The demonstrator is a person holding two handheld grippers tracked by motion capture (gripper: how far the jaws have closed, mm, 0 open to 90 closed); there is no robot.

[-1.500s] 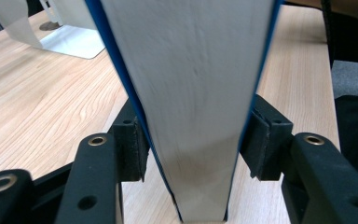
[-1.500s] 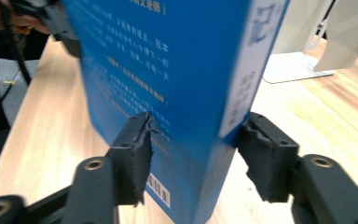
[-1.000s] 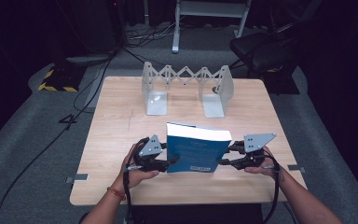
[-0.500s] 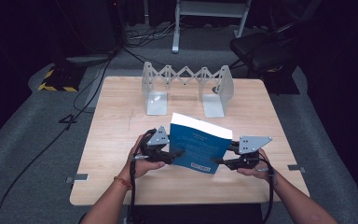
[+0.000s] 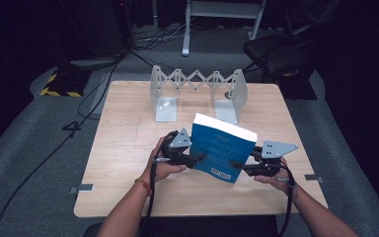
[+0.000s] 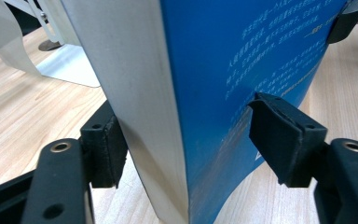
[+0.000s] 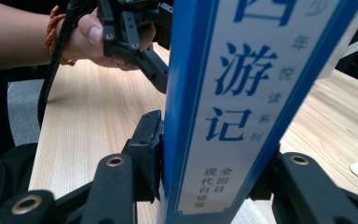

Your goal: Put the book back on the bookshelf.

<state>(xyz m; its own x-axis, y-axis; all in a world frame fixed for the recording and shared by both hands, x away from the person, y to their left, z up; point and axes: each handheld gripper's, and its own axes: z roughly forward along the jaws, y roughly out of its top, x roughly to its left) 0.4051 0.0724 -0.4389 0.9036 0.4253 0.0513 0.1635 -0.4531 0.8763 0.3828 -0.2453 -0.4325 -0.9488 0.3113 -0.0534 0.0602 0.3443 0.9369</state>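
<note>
Standing tilted near the 6 o'clock edge of the wooden table, one thick blue paperback book leans its top towards 11 o'clock. The right gripper clamps its spine. The left gripper, just opening, straddles the page edge, one pad clear of the cover. One folding metal bookend rack stands at 12 o'clock.

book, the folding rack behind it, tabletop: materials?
Book: paper block, glossy blue card cover by the sheen, likely a paperback. Folding rack: looks like matte grey sheet metal, thin bent end plates joined by riveted scissor links. Tabletop: pale wood grain, matte; solid or laminate I cannot tell.
</note>
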